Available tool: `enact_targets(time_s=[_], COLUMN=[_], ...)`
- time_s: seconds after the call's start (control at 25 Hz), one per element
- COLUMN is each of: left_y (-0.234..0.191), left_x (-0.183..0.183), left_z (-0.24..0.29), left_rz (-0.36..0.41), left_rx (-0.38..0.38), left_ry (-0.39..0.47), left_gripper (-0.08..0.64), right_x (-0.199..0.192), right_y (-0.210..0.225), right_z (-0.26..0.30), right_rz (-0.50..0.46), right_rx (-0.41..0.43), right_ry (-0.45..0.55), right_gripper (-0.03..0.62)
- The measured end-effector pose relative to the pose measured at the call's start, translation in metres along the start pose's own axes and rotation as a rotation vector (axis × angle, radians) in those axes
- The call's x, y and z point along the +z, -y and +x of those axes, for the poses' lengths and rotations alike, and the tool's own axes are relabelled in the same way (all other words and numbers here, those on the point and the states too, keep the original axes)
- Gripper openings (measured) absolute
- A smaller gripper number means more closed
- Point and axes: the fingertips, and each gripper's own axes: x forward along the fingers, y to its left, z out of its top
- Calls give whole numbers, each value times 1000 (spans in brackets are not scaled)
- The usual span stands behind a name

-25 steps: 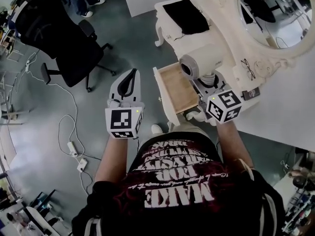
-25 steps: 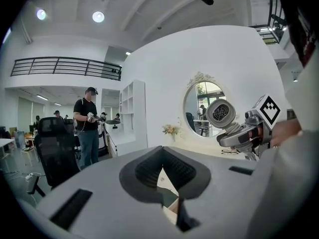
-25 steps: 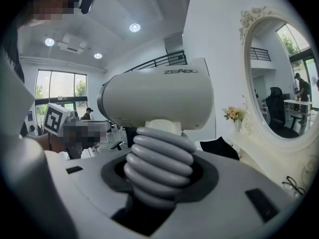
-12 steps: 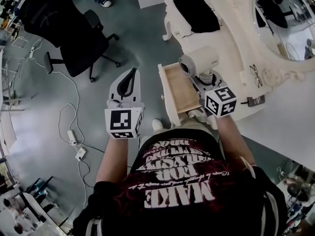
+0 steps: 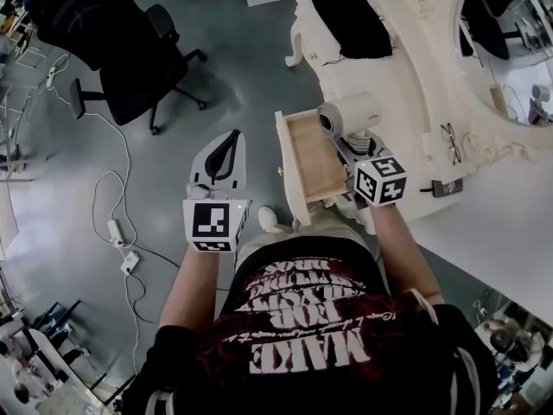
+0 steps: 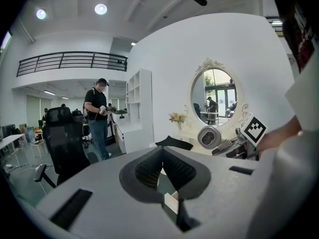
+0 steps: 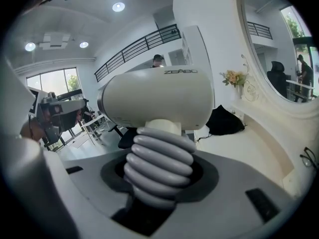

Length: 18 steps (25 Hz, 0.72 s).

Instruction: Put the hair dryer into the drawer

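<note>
Cream hair dryer (image 5: 350,113), pale wood drawer (image 5: 313,156), black cloth (image 5: 350,24), grey floor (image 5: 242,67), black office chair (image 5: 121,50)

Overhead, two jaw-level; shared hair dryer (image 5: 350,113)

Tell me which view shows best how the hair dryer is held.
The right gripper view: the hair dryer fills the frame, its ribbed handle clamped between the right gripper's jaws. The head view shows it small from above, near the open drawer. The left gripper view shows only its round end, far off.
</note>
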Motion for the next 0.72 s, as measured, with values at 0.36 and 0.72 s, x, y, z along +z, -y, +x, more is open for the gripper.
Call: enact_targets(time_s=[0.36,0.72], left_y=[7,23], left_x=[-21,-34], left_z=[13,17], left_rz=[56,54], left_rx=[44,2], left_ry=[-17,-11], left_gripper=[5,5], right_x=[-47,-97], right_y=[12,11], right_z=[23,54], right_rz=[26,60], right_rx=[-18,-1], right_ry=[-86,-188], right_gripper=[188,189])
